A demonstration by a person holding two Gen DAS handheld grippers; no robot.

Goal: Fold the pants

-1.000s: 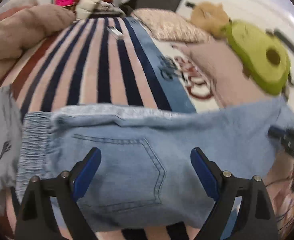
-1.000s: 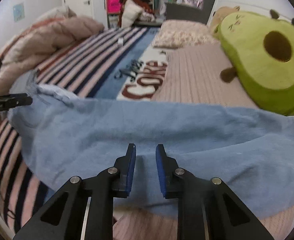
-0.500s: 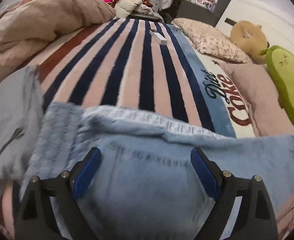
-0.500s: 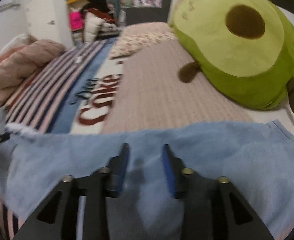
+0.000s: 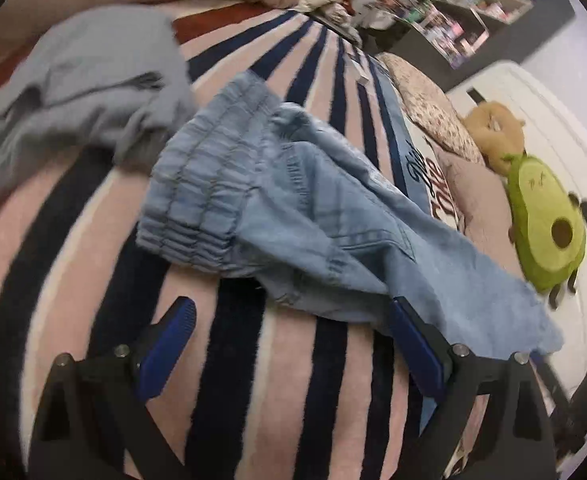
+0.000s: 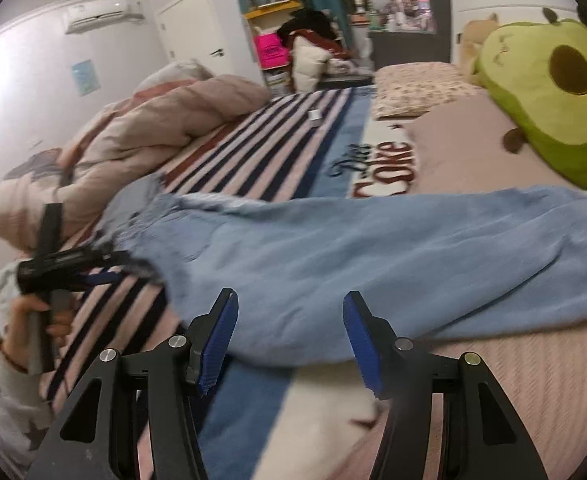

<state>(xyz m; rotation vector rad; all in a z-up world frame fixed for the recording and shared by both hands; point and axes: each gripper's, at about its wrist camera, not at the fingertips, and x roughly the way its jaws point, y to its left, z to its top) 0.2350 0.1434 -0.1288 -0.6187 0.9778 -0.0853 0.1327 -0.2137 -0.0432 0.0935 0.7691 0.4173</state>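
pants (image 5: 301,216) just beyond spread left gripper (image 5: 289,344)

Bare striped blanket (image 5: 253,380) before pants (image 5: 333,216); grey garment (image 5: 93,92) crowds waistband.

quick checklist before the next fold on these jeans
1. Left gripper open, holding nothing: ok.
2. Right gripper open, holding nothing: ok.
3. Jeans released on the striped blanket: ok.
4. Jeans flat: not ok, fabric below the waistband is bunched.
5. Legs stacked evenly: cannot tell.
6. Grey garment apart from the waistband: not ok, it touches it.
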